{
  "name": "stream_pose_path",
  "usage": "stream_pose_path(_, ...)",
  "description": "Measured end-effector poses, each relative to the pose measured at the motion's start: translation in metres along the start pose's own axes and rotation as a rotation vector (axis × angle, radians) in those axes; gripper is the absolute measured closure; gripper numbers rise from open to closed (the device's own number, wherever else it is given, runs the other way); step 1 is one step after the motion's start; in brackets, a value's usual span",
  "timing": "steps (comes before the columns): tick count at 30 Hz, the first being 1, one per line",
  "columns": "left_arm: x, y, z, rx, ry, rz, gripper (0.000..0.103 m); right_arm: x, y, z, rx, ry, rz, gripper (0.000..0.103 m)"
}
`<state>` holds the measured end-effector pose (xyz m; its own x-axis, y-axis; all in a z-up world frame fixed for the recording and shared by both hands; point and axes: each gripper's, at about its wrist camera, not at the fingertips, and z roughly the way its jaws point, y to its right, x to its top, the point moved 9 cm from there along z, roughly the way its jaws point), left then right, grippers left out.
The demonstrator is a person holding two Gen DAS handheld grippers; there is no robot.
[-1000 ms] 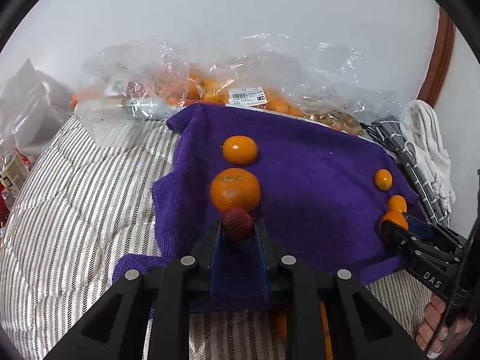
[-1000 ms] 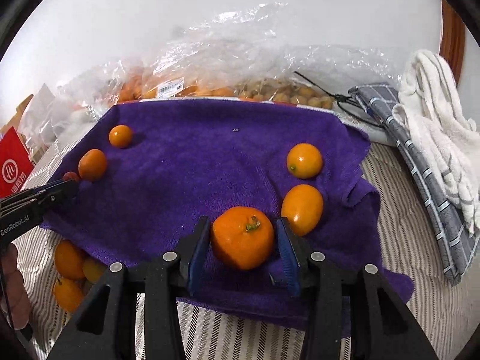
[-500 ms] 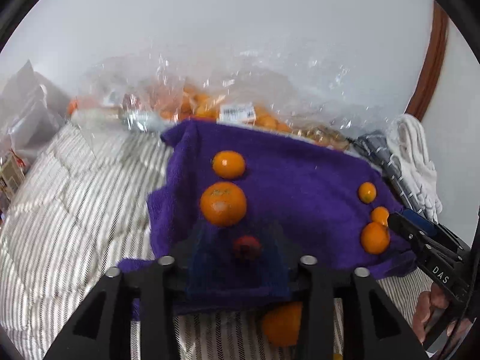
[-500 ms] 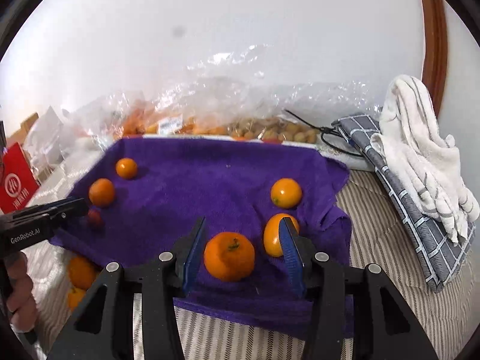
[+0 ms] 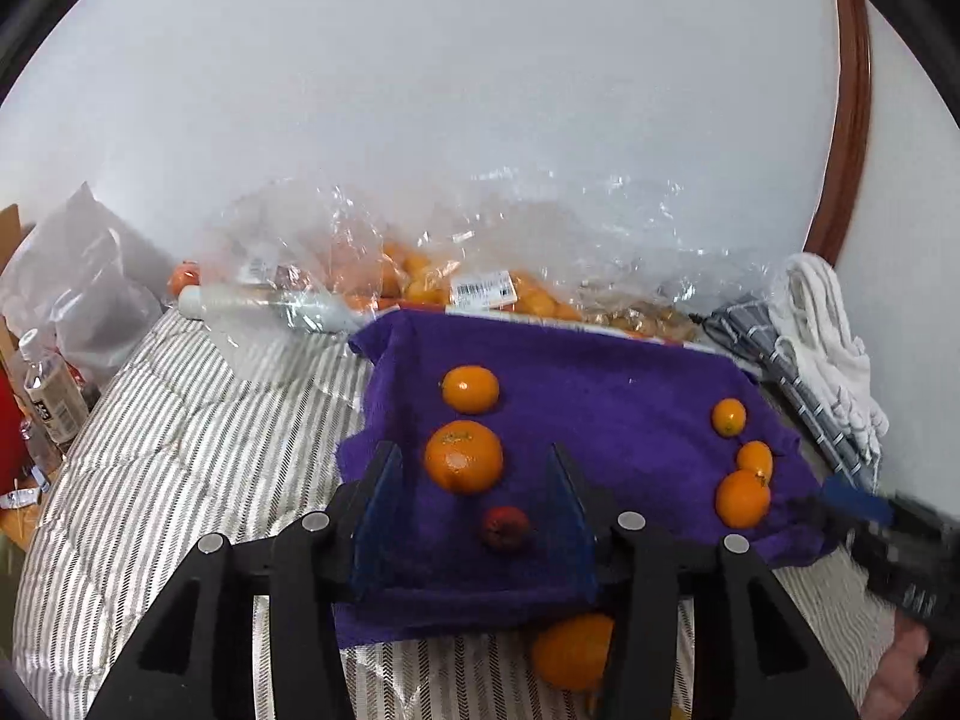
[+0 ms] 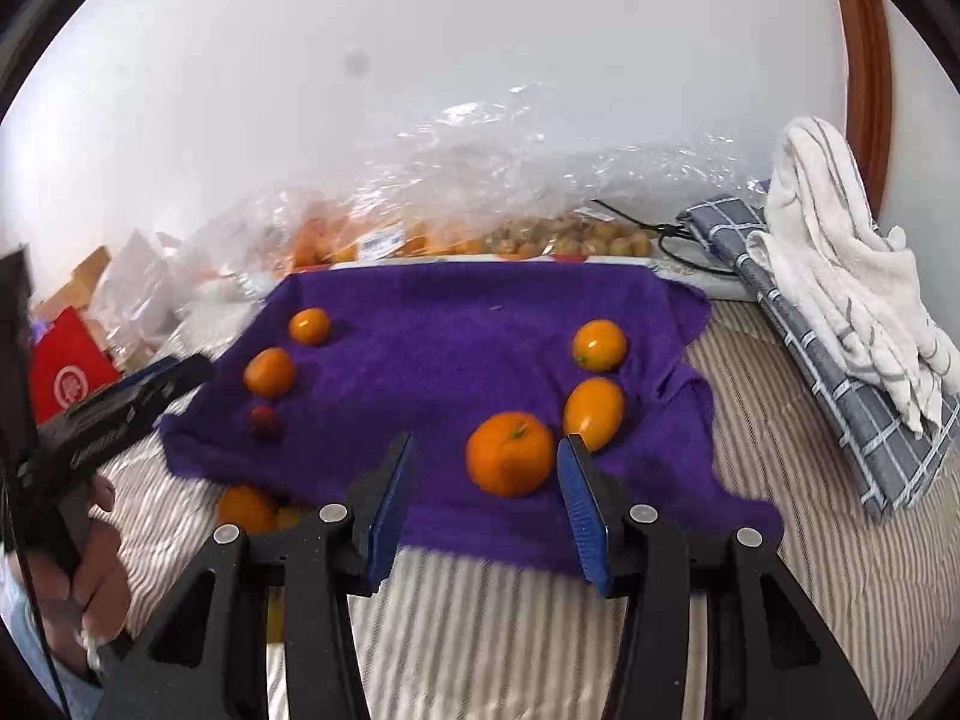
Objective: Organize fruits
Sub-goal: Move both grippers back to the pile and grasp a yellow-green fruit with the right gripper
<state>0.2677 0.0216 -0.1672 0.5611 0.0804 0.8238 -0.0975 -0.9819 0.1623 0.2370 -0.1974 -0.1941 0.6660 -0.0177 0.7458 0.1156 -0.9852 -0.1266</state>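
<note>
Left wrist view: my left gripper stands apart, empty; small dark-red bumpy berry lies on the purple terry towel.

Right wrist view: my right gripper closing, pads clear of the round glossy stem-dimpled orange on the towel.

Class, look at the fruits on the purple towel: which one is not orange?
The small red fruit near the towel's front edge; every other fruit there is orange.
</note>
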Motion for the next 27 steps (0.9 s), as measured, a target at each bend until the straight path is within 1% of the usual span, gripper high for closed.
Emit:
stream_pose_path(2, 0.001, -0.003, -0.008, 0.024, 0.006, 0.017, 0.057, -0.009, -0.01, -0.006, 0.017, -0.009, -0.018, 0.062)
stream_pose_path(3, -0.001, -0.005, -0.013, 0.036, -0.001, 0.028, 0.057, -0.015, -0.017, -0.009, 0.036, -0.02, -0.032, 0.064)
stream_pose_path(7, -0.022, -0.017, -0.038, 0.052, -0.009, 0.038, 0.055, -0.031, -0.039, -0.019, 0.052, -0.03, -0.084, 0.064)
stream_pose_path(10, -0.044, -0.036, -0.049, 0.113, -0.036, 0.045, 0.055, -0.041, -0.057, -0.022, 0.079, -0.031, -0.107, 0.064)
stream_pose_path(11, -0.051, -0.042, -0.053, 0.118, -0.051, 0.035, 0.056, -0.046, -0.063, -0.021, 0.089, -0.046, -0.116, 0.064)
stream_pose_path(14, -0.07, -0.058, -0.066, 0.103, -0.089, 0.008, 0.056, -0.059, -0.081, -0.018, 0.115, -0.084, -0.14, 0.064)
stream_pose_path(16, -0.078, -0.066, -0.074, 0.113, -0.1, 0.006, 0.056, -0.065, -0.091, -0.017, 0.134, -0.095, -0.154, 0.064)
stream_pose_path(18, -0.084, -0.071, -0.077, 0.106, -0.118, -0.002, 0.056, -0.072, -0.101, -0.015, 0.153, -0.11, -0.165, 0.064)
stream_pose_path(19, -0.089, -0.073, -0.076, 0.096, -0.142, -0.011, 0.056, -0.076, -0.106, -0.013, 0.155, -0.117, -0.172, 0.064)
stream_pose_path(20, -0.094, -0.075, -0.075, 0.077, -0.166, -0.021, 0.061, -0.078, -0.108, -0.011, 0.155, -0.121, -0.177, 0.064)
stream_pose_path(22, -0.101, -0.079, -0.074, 0.069, -0.186, -0.047, 0.065, -0.083, -0.111, -0.007, 0.147, -0.129, -0.185, 0.064)
stream_pose_path(25, -0.112, -0.081, -0.071, 0.069, -0.208, -0.055, 0.065, -0.089, -0.111, 0.001, 0.122, -0.156, -0.175, 0.064)
stream_pose_path(27, -0.118, -0.081, -0.069, 0.071, -0.223, -0.05, 0.065, -0.092, -0.109, 0.007, 0.125, -0.171, -0.161, 0.064)
